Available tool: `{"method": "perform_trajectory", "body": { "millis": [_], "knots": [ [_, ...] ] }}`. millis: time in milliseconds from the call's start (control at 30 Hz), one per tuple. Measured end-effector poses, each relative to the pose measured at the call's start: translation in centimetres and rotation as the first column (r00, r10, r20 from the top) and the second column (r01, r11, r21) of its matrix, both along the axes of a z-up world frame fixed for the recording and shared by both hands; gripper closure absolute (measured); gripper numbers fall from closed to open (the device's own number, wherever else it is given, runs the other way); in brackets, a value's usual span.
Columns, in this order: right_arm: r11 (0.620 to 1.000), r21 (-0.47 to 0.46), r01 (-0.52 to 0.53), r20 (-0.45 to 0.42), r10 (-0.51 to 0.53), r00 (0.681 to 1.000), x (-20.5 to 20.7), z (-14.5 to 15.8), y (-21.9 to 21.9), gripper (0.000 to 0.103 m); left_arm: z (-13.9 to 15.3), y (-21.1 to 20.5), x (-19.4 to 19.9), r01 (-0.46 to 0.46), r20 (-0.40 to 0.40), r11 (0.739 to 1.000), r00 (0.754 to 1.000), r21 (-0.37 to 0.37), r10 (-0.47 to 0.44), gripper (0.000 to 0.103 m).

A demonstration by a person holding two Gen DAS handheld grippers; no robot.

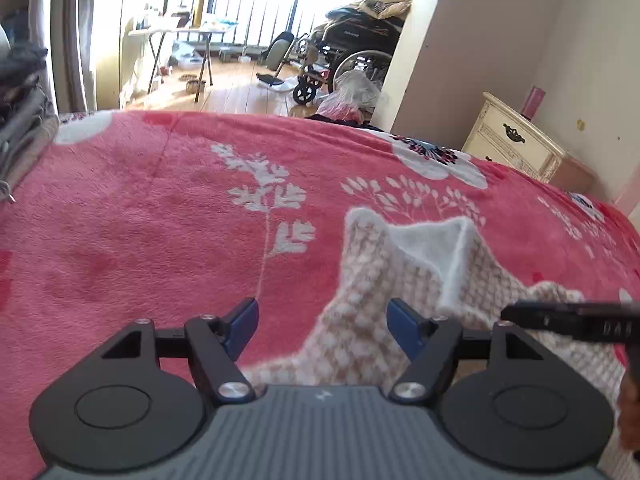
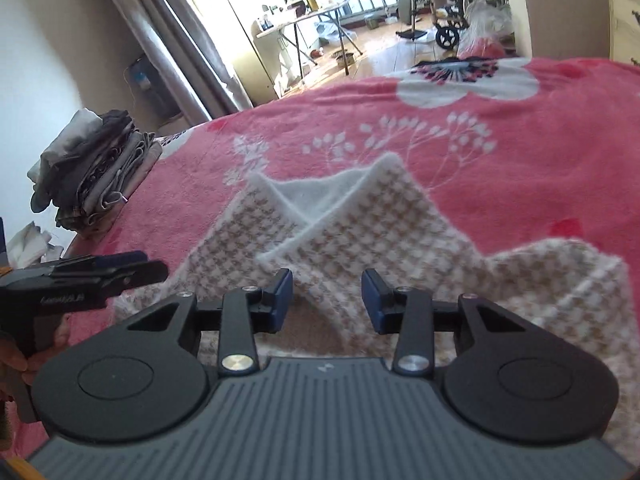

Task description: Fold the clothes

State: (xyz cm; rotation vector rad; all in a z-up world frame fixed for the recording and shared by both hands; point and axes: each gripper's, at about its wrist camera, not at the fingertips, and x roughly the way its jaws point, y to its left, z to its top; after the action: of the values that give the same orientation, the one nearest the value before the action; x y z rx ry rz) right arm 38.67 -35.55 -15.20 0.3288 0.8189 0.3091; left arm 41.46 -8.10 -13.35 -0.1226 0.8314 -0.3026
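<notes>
Garment: a beige-and-white houndstooth fleece top [image 2: 352,232] lies spread on the pink floral blanket [image 1: 160,220] of the bed, towards the bed's near edge, collar pointing at the far edge and showing a plain white lining.
Lie of it: the front panels cross in a V at the neck; one side is turned over on itself into a thick flap towards the bed's right edge. Whether that is a fold in the making or loose bunching, I cannot tell.
Handling: by its look — light, soft and limp, with a fuzzy nap that should grip well between pads. It will sag and drag on the plush blanket instead of sliding.
Where to hold: the hemmed edges and corners, pinching through all layers; the collar edge and the outer flap's corner look thickest.
Left gripper [image 1: 322,326]: jaws wide apart, empty, hovering over the garment's left edge.
Right gripper [image 2: 326,300]: jaws parted, nothing between them, above the chest area just below the V.
Other clothes: a stack of grey and dark folded pieces [image 2: 96,176] sits at the bed's far left corner.
Writing: pale lettering on each gripper's side, too blurred to read — no garment label shows.
</notes>
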Motion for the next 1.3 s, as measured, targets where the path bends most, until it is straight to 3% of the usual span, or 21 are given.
{"method": "perform_trajectory", "body": {
  "millis": [67,200,267,367,400,467,500,533,667,800,867,967,1133,1200,1300],
  "knots": [
    [1.0,0.027,-0.006,-0.036,0.007,0.999,1.1,-1.2,0.7,0.076,-0.8,-0.6,2.7,-0.014,-0.05,1.0,0.999,-0.027,0.013,0.031],
    [0.994,0.106,0.002,-0.084,0.007,0.996,1.6,-1.8,0.8,0.077,-2.8,-1.1,6.6,-0.047,-0.193,0.993,0.981,-0.11,0.025,0.031],
    [0.989,0.148,0.01,-0.106,0.006,0.994,1.6,-1.9,0.6,0.077,-3.4,-1.4,7.4,-0.07,-0.218,0.989,0.975,-0.13,0.04,0.03],
    [0.979,0.204,0.019,-0.138,0.009,0.99,1.9,-2.1,0.4,0.079,-3.7,-2.1,7.7,-0.087,-0.203,0.988,0.977,-0.125,0.06,0.031],
    [0.978,0.21,0.019,-0.147,0.013,0.989,2.1,-2.2,0.5,0.079,-3.7,-2.4,7.7,-0.089,-0.195,0.989,0.979,-0.116,0.066,0.037],
    [0.975,0.222,0.03,-0.172,0.009,0.985,2.3,-2.8,0.4,0.08,-3.5,-3.0,7.9,-0.081,-0.184,0.99,0.981,-0.119,0.058,0.06],
    [0.971,0.236,0.037,-0.184,0.007,0.983,2.3,-3.2,0.3,0.08,-3.3,-3.2,7.7,-0.067,-0.178,0.99,0.983,-0.128,0.043,0.081],
    [0.967,0.249,0.045,-0.197,0.005,0.98,2.4,-3.6,0.2,0.083,-3.0,-3.5,7.5,-0.053,-0.165,0.99,0.986,-0.132,0.03,0.087],
    [0.951,0.301,0.078,-0.247,-0.001,0.969,2.8,-5.2,-0.1,0.084,-0.8,-4.5,5.1,0.029,-0.037,0.995,0.999,-0.095,-0.033,0.093],
    [0.931,0.349,0.11,-0.282,-0.008,0.959,3.1,-6.2,-0.5,0.088,1.8,-4.9,2.2,0.145,0.072,0.987,0.988,-0.075,-0.14,0.093],
    [0.922,0.368,0.122,-0.291,-0.01,0.957,3.1,-6.2,-0.8,0.089,3.2,-5.4,-0.2,0.236,0.143,0.972,0.963,-0.022,-0.23,0.093],
    [0.934,0.345,0.09,-0.265,0.005,0.964,2.0,-4.8,-0.6,0.084,4.4,-6.0,-4.2,0.348,0.239,0.933,0.901,0.094,-0.361,0.093],
    [0.924,0.383,0.022,-0.174,0.049,0.984,-2.1,-1.0,-1.6,0.079,4.5,-6.0,-8.7,0.436,0.312,0.865,0.809,0.249,-0.498,0.093],
    [0.907,0.419,0.054,-0.148,0.01,0.989,-3.8,0.2,-2.9,0.079,4.3,-6.0,-10.6,0.458,0.339,0.824,0.757,0.334,-0.558,0.093],
    [0.871,0.476,0.121,-0.08,-0.094,0.992,-6.0,2.0,-5.4,0.079,3.4,-6.3,-13.2,0.504,0.324,0.721,0.662,0.475,-0.676,0.093]
  ]
}}
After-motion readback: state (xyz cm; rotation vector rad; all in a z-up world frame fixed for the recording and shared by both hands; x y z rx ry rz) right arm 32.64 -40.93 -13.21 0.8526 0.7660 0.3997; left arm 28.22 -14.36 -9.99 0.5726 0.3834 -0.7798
